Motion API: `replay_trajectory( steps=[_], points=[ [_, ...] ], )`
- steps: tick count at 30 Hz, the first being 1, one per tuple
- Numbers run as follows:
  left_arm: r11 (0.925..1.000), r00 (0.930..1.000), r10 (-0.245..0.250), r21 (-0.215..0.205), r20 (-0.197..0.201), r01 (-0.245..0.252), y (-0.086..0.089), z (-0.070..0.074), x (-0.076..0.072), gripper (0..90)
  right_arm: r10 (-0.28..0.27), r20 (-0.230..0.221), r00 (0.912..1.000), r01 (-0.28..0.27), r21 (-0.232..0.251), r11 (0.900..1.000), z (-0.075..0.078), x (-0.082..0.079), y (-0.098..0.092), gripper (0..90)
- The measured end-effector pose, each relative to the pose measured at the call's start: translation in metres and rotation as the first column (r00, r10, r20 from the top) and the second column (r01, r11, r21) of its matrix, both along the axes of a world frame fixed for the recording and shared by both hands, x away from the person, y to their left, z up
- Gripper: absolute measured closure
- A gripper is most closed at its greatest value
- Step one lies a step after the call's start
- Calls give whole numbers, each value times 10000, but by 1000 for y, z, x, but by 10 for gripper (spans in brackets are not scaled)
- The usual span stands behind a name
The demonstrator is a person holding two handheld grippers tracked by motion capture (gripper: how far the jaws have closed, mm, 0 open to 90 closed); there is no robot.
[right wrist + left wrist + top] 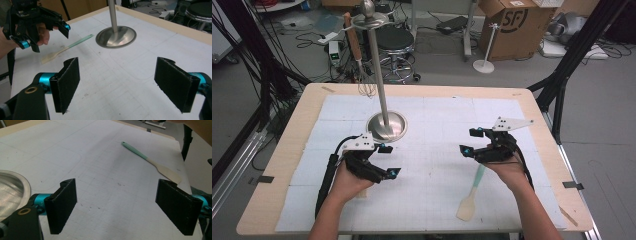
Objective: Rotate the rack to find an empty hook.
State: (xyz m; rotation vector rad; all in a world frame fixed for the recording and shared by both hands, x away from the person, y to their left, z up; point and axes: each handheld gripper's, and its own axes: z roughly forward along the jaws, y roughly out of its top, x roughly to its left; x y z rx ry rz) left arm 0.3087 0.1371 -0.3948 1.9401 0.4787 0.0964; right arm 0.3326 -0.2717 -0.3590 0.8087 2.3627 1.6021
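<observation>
With both claws spread and empty – the right gripper [471, 141] just above the spatula [473, 192], which lies flat on the white mat [432, 185] under that hand, the left gripper [389, 160] well apart – a shallow pinch could skid off its thin handle and shove it sideways.

Spatula [472, 192] lies on mat [432, 190], right of stand [386, 125].

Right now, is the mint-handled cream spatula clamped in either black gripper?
No, the spatula lies flat on the white mat, clear of the open left gripper and right gripper.
</observation>
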Motion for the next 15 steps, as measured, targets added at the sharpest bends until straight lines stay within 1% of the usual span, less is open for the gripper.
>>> replay_trajectory(
  steps=[2,7,9,15],
  points=[
    [10000,10000,-17,27,16,17,0,0,0,180,-41,-118,9999,42,30,10000,-4,-2,-1,200],
    [10000,10000,-4,21,-2,4,0,0,0,180,39,-271,9996,-41,-77,10000,-16,-7,-3,196],
    [10000,10000,-4,5,-1,4,0,0,0,179,-26,-357,9994,22,-135,9999,-20,-9,-4,188],
    [10000,10000,-13,-18,-13,13,0,-1,0,179,-221,-425,9989,213,-183,9996,-34,-18,-11,176]
  ],
)
